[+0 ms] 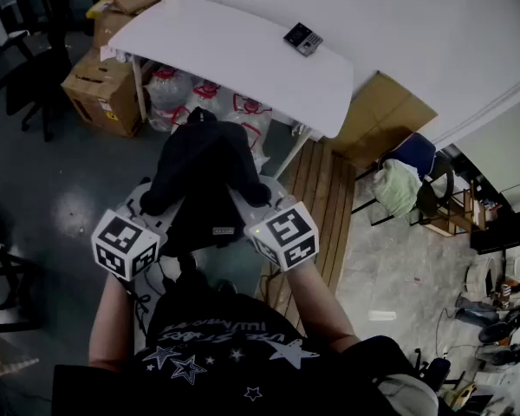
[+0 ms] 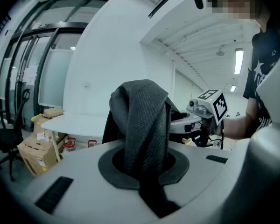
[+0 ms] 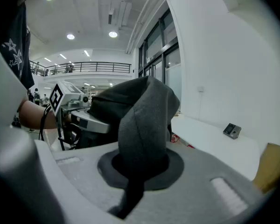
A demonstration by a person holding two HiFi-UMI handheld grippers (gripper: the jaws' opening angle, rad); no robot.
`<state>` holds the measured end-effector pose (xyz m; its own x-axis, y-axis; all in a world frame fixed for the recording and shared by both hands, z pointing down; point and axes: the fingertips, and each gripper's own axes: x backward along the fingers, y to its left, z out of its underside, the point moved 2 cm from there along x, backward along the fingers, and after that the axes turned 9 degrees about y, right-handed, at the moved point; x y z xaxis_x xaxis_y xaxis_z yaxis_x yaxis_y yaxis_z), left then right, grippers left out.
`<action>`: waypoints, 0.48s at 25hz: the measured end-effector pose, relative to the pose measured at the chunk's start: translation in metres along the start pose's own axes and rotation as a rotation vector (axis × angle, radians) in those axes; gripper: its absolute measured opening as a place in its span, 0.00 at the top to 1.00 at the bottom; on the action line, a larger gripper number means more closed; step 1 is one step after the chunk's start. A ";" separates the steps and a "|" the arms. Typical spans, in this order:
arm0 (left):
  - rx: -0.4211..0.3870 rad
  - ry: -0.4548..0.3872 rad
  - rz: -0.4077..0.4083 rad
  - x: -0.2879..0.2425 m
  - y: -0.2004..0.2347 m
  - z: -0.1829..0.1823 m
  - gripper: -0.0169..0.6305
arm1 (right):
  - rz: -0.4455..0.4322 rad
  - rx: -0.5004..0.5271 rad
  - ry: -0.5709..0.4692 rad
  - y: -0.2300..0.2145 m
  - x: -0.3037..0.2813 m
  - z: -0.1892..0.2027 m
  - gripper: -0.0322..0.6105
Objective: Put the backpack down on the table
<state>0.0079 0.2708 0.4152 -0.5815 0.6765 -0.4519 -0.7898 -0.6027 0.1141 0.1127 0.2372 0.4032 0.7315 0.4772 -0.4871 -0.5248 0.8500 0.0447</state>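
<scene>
A black backpack (image 1: 204, 176) hangs in the air between my two grippers, short of the white table (image 1: 243, 55) and lower in the head view. My left gripper (image 1: 152, 204) is shut on a grey mesh shoulder strap (image 2: 142, 125), which rises out of its jaws (image 2: 144, 164). My right gripper (image 3: 140, 164) is shut on the other strap (image 3: 144, 120) and shows in the head view at the bag's right side (image 1: 258, 199). Each gripper view shows the other gripper's marker cube beyond the bag. The bag's lower part is hidden behind the grippers.
A small dark device (image 1: 302, 38) lies near the table's far right edge. Clear plastic bags (image 1: 204, 98) sit under the table, cardboard boxes (image 1: 104, 89) at its left. Wooden planks (image 1: 316, 202) lie on the floor at right, with a chair holding cloth (image 1: 407, 180) beyond them.
</scene>
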 end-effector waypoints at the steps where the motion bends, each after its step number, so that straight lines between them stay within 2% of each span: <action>1: 0.003 -0.007 -0.006 0.001 -0.005 0.001 0.91 | -0.002 0.002 -0.001 0.002 0.003 0.002 0.94; 12: 0.030 -0.039 -0.034 0.012 -0.050 0.014 0.91 | -0.025 0.017 -0.002 0.021 0.038 0.026 0.94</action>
<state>0.0374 0.3146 0.4163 -0.5611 0.7124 -0.4214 -0.8142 -0.5668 0.1259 0.1409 0.2790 0.4086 0.7454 0.4559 -0.4864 -0.4988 0.8655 0.0467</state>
